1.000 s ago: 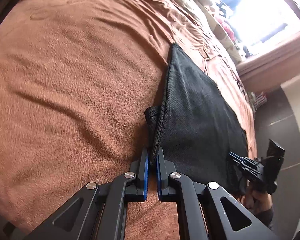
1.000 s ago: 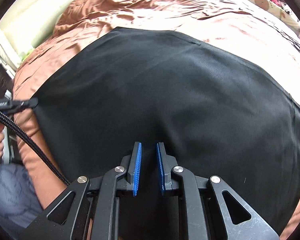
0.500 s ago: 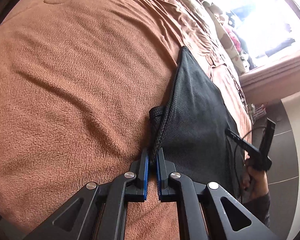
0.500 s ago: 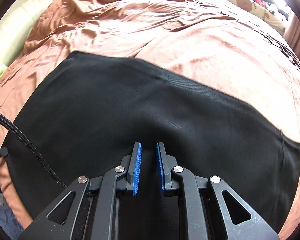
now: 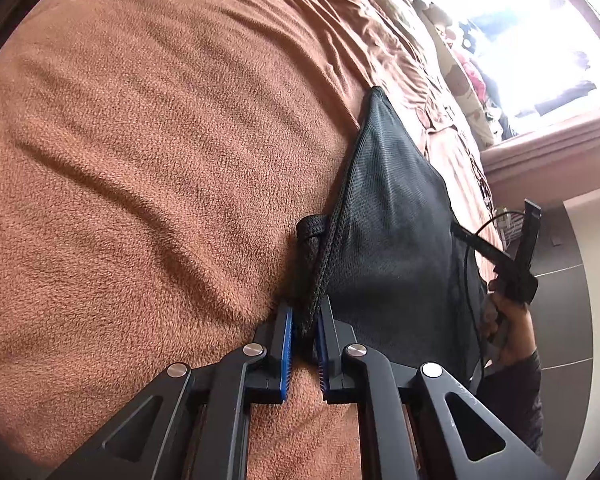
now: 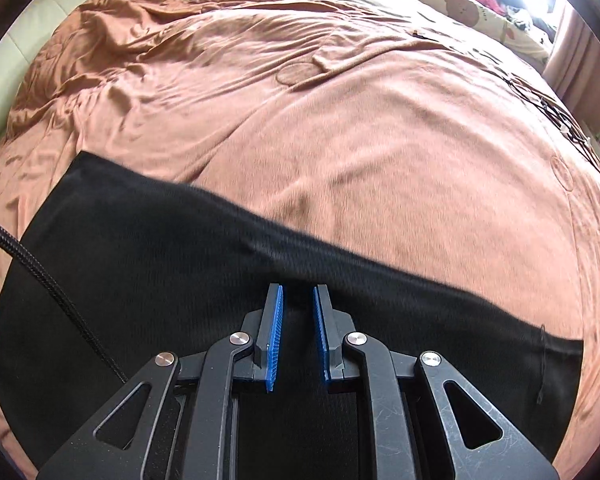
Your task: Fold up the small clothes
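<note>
A black mesh garment [image 5: 392, 220] lies spread on the brown fleece blanket [image 5: 160, 160]. My left gripper [image 5: 305, 307] sits at its near left corner. Its jaws are opening, and the braided hem [image 5: 320, 276] still hangs loose in the gap between the blue pads. My right gripper [image 6: 298, 288] is over the same garment [image 6: 160, 280], close to the cloth's far edge. Its pads stand a narrow gap apart, with black cloth running up to them and under them. The left wrist view shows the right gripper [image 5: 458, 232] with its tip at the garment's right edge and a hand [image 5: 508, 328] behind it.
The blanket [image 6: 380, 140] covers a wide bed, wrinkled at the far left. Pillows and soft toys [image 6: 468, 0] lie at the far end under a bright window [image 5: 540, 40]. A braided cable [image 6: 48, 280] crosses the cloth at left. Dark floor [image 5: 560, 300] lies beyond the bed's right side.
The left pads have parted a little around the hem. The right gripper has moved: in its view the garment's far edge has come much closer to the fingertips, and the left gripper has left that view.
</note>
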Action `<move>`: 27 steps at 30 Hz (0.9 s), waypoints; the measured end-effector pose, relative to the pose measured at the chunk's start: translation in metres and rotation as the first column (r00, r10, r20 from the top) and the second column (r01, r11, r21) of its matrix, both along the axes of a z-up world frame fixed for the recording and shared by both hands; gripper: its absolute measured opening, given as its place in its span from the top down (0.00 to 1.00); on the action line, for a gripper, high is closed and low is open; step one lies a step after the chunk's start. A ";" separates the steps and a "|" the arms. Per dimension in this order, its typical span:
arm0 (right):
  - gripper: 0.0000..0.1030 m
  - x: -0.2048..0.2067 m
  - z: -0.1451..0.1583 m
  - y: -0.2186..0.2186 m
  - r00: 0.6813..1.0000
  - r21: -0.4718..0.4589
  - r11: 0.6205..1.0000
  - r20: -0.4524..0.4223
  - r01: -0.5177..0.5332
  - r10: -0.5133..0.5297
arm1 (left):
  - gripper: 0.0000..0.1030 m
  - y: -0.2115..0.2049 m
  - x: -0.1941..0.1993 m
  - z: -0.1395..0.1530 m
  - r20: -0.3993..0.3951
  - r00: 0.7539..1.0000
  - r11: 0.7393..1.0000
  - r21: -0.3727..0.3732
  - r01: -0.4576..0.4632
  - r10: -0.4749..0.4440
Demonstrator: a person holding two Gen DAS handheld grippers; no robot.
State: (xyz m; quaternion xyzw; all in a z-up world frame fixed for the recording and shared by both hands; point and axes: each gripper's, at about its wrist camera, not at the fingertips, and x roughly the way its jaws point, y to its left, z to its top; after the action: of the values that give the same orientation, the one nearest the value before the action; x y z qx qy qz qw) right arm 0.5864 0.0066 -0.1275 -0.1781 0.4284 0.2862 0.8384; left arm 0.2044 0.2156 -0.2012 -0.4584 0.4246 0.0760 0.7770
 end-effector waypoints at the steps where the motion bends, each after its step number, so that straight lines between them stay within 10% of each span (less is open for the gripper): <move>1: 0.88 -0.002 0.001 0.001 1.000 0.002 1.000 -0.007 -0.004 0.004 | 0.89 0.000 0.000 0.000 0.002 1.000 1.000 -0.001 0.000 0.000; 27: 0.88 -0.109 -0.010 -0.037 0.930 0.056 0.980 -0.308 -0.190 0.198 | 0.94 -0.006 0.017 0.055 0.170 0.983 0.998 -0.016 0.068 -0.064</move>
State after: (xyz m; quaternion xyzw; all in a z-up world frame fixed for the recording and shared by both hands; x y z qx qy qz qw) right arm 0.4770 -0.0305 -0.1373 -0.1612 0.5323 0.3974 0.7299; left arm 0.2210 0.2095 -0.1459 -0.4573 0.3729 0.0064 0.8073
